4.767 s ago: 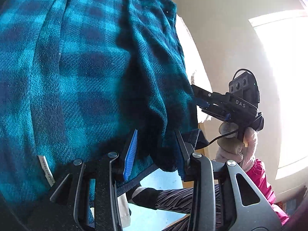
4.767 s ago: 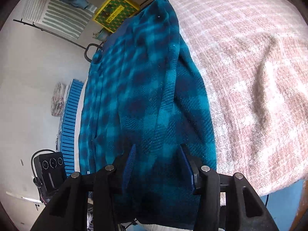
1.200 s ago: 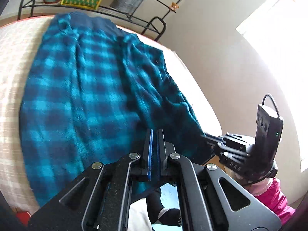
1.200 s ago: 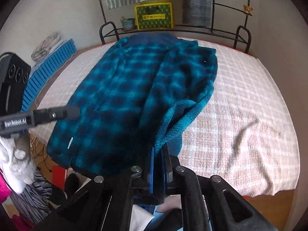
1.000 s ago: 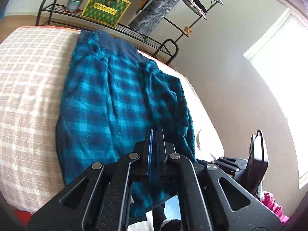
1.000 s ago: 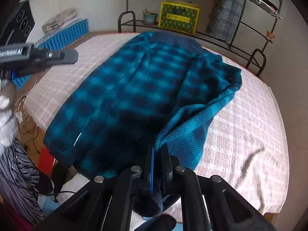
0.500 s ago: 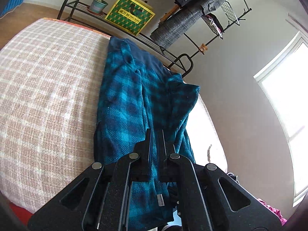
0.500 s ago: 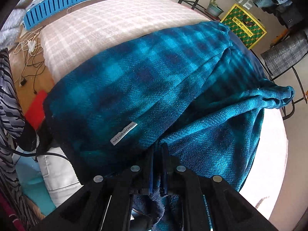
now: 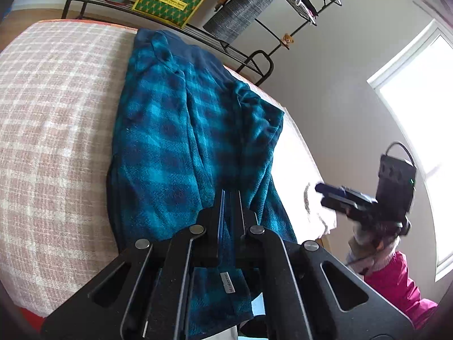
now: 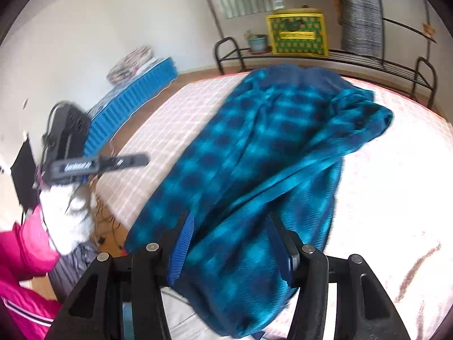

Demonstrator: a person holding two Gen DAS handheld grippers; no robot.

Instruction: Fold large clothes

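Note:
A teal and navy plaid fleece garment lies folded lengthwise on the bed's pink checked cover, its near end hanging over the edge, a white label showing. My left gripper is shut with nothing between its pads; in the right wrist view, the left gripper hovers left of the garment, apart from it. My right gripper is opening, its blue pads wide apart above the cloth and not pressing it. In the left wrist view, the right gripper is off the bed's right side.
A black metal rack behind the bed carries a yellow-green box and a potted plant, with clothes hanging above. A blue ribbed mat lies on the floor. A person's pink sleeve is near.
The right gripper let go of the fleece edge it pinched, opened its jaws and drew back. The garment now lies narrower, folded over. The left gripper stayed shut.

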